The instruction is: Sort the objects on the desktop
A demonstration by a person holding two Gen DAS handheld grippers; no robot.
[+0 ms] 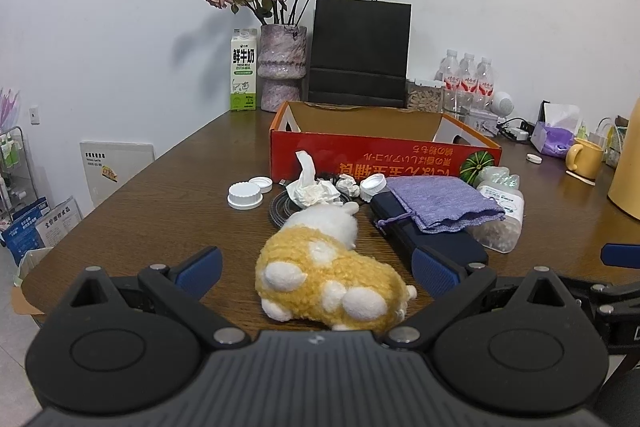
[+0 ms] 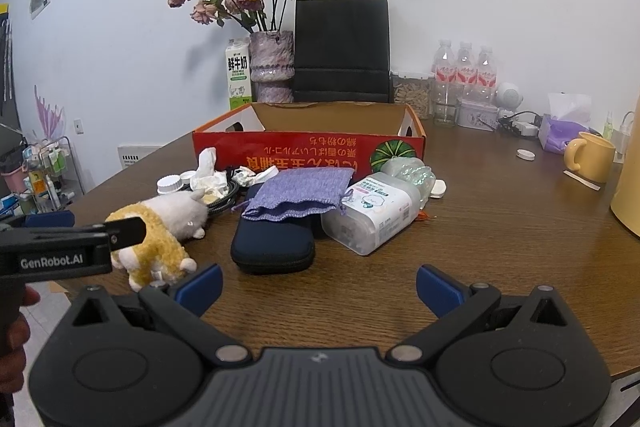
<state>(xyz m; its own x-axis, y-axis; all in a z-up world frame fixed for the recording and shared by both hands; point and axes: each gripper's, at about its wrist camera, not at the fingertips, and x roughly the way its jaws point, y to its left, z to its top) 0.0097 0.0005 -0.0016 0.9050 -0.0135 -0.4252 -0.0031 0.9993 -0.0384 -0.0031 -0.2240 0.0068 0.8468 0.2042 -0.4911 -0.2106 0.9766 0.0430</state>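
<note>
A yellow-and-white plush toy (image 1: 332, 267) lies on the brown table between the open fingers of my left gripper (image 1: 316, 271), which does not touch it. It also shows in the right wrist view (image 2: 160, 227). Behind it lie crumpled tissues (image 1: 312, 187), white caps (image 1: 245, 195), a purple pouch (image 1: 440, 203) on a dark blue case (image 1: 432, 247), and a clear wipes pack (image 2: 372, 215). An open red cardboard box (image 1: 380, 155) stands behind them. My right gripper (image 2: 318, 287) is open and empty over bare table, in front of the case (image 2: 272, 247).
At the back stand a vase of dried roses (image 1: 282, 67), a milk carton (image 1: 243, 71), a black paper bag (image 1: 360, 51) and water bottles (image 1: 468, 75). A yellow mug (image 1: 584, 159), a tissue box (image 1: 554, 135) and a yellow jug (image 1: 626, 163) are at the right. The table edge runs along the left.
</note>
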